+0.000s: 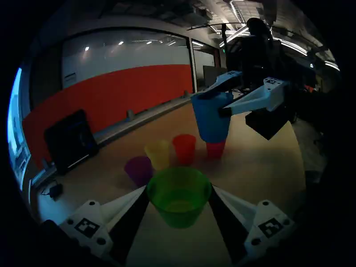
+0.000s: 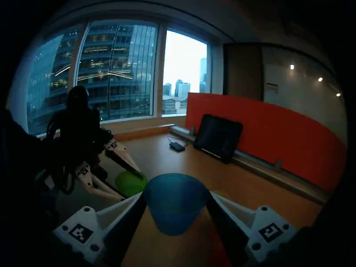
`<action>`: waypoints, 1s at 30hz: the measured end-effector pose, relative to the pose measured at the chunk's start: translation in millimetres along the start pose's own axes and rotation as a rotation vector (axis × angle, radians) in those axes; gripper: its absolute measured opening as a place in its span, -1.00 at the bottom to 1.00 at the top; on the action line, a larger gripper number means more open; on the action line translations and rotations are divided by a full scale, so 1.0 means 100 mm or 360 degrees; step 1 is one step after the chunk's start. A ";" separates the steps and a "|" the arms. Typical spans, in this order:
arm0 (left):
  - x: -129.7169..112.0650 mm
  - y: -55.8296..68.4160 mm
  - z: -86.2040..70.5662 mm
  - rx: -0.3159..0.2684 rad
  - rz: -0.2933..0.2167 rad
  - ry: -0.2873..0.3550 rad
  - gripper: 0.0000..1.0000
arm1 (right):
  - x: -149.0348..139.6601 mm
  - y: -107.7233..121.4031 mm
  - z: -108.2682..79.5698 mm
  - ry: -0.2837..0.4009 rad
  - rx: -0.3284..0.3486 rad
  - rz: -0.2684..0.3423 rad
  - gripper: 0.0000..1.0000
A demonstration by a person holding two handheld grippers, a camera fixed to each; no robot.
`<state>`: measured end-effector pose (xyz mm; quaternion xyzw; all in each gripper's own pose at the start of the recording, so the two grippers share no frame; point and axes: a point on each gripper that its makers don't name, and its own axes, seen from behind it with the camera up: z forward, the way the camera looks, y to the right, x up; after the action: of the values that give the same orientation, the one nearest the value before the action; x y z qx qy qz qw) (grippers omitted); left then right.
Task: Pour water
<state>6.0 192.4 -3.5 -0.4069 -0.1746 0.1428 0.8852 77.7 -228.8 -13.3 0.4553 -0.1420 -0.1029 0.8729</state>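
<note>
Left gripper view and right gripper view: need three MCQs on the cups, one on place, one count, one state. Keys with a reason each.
1. Where is the blue cup?
A. held above the table by the right gripper
B. standing on the table
C. nested in another cup

2. How many cups stand ungripped on the table?
A. two
B. six
C. four

3. The left gripper is:
A. open and empty
B. shut on the green cup
C. shut on the blue cup

Key:
1 A: the right gripper clamps it, with its base hanging over the red cup.
2 C: purple cup, yellow cup, orange cup and red cup.
3 B: both fingers press the green cup's sides.
</note>
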 end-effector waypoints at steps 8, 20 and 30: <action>-0.23 0.03 0.10 -0.0040 0.0022 -0.0122 0.76 | -0.31 -0.06 0.10 -0.0099 0.0036 -0.0004 0.89; -0.50 0.06 0.22 -0.0098 0.0030 -0.0240 0.76 | -0.69 -0.09 0.24 -0.0239 0.0073 -0.0006 0.91; -0.67 0.07 0.31 -0.0117 0.0002 -0.0279 0.76 | -0.95 -0.09 0.32 -0.0327 0.0077 -0.0013 0.91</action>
<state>-68.1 190.7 -3.1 -0.4251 -0.2562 0.1720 0.8509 -22.6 -228.7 -18.2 0.4640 -0.2314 -0.1491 0.8420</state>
